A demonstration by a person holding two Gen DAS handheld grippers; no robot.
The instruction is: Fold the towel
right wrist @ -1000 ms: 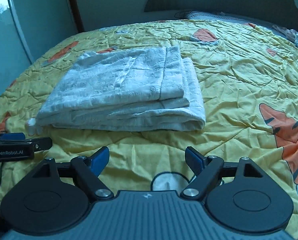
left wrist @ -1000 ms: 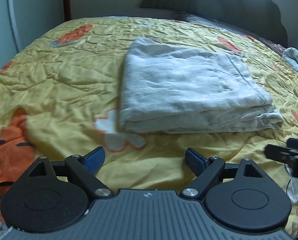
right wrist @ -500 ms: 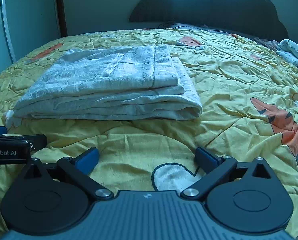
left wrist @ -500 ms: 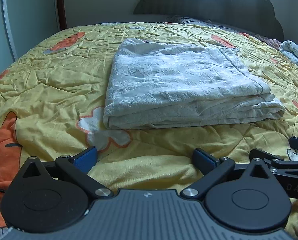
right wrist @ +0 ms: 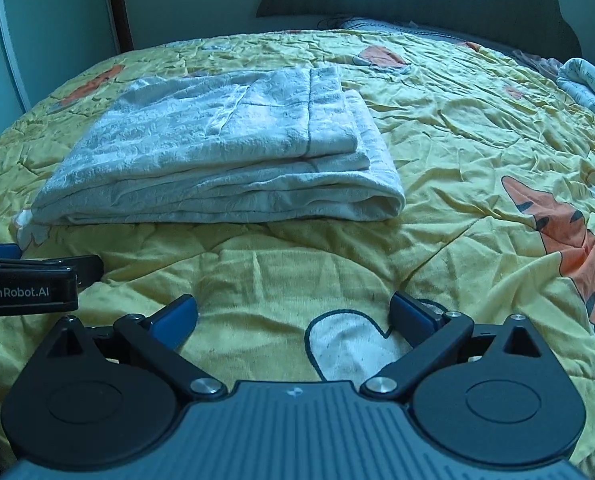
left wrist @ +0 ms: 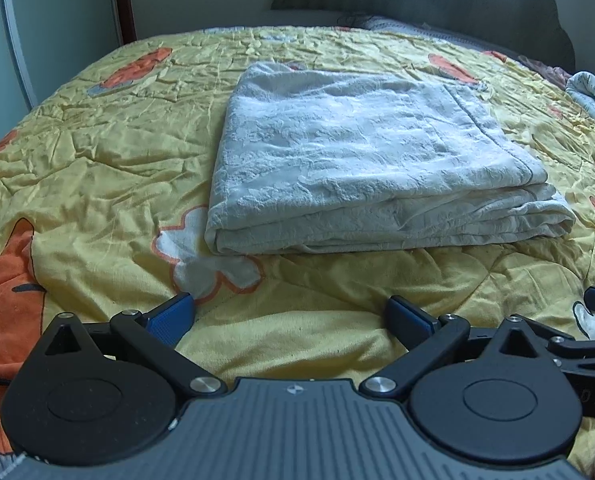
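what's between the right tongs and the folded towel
Only bare yellow bedspread, wrinkled, shown in the right wrist view. The right tongs stand open short of the towel, nothing between them.

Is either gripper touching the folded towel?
Apart. In both wrist views, bare yellow bedspread lies between the towel and the open left gripper and right gripper.

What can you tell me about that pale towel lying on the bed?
The towel is whitish, with a raised woven pattern and a stitched border band. It is folded into a flat, thick rectangle of several layers, the stacked edges facing the cameras. It lies on the crumpled yellow bedspread, partly covering a white flower print. Nothing else touches it.
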